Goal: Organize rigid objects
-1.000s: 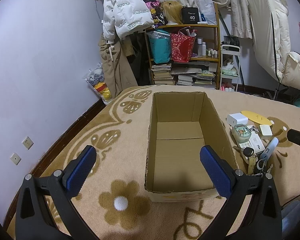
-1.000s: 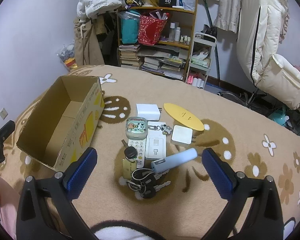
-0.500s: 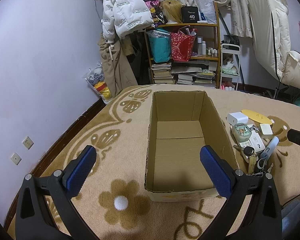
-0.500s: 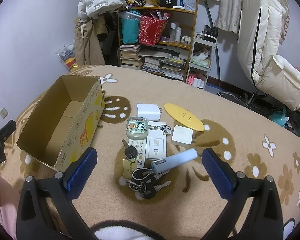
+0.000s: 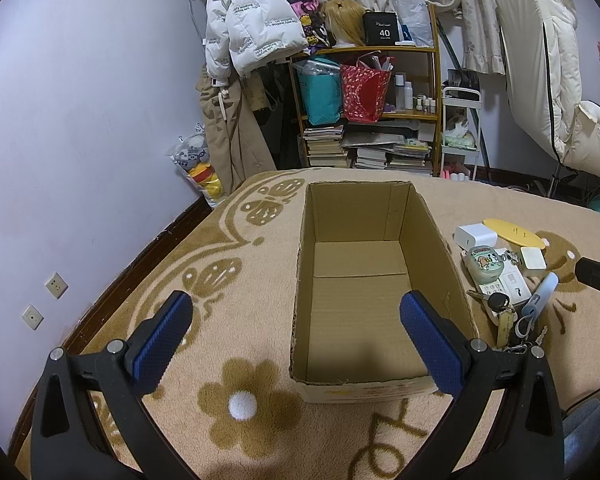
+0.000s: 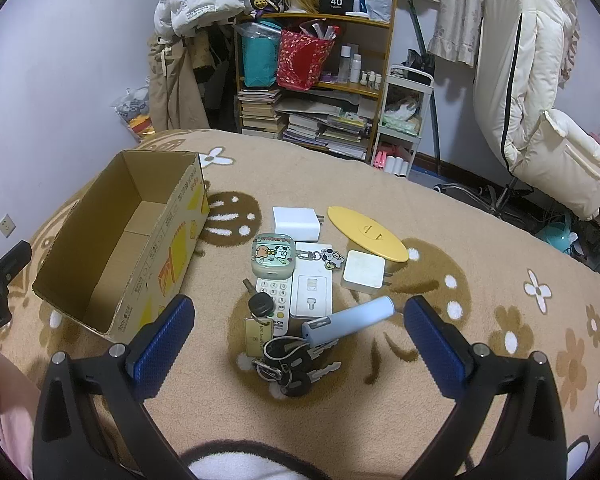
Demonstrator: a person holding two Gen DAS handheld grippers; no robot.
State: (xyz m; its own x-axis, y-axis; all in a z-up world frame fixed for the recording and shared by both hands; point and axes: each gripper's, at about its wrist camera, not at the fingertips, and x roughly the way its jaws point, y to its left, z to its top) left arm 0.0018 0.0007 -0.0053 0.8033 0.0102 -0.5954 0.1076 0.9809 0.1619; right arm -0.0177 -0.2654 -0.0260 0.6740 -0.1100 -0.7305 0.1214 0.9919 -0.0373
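Observation:
An empty open cardboard box (image 5: 380, 390) (image 6: 152, 256) rests on a tan flowered blanket. To its right lies a cluster of small items: a white charger (image 6: 294, 221), a yellow oval disc (image 6: 366, 234), a cartoon earbud case (image 6: 272, 255), a white remote (image 6: 276, 300), a wall socket plate (image 6: 311, 290), a square white adapter (image 6: 363, 270), a light blue power bank (image 6: 350, 320) and a bunch of keys (image 6: 290, 364). My left gripper (image 5: 296, 330) hovers open over the box's near end. My right gripper (image 6: 298, 334) hangs open above the keys and power bank, holding nothing.
A wooden shelf (image 6: 320, 80) with bags, books and bottles stands at the back. Coats (image 5: 244, 32) hang by the purple wall. A cream padded chair (image 6: 540, 120) stands at the right. A pink sleeve (image 6: 12, 412) shows at the lower left of the right wrist view.

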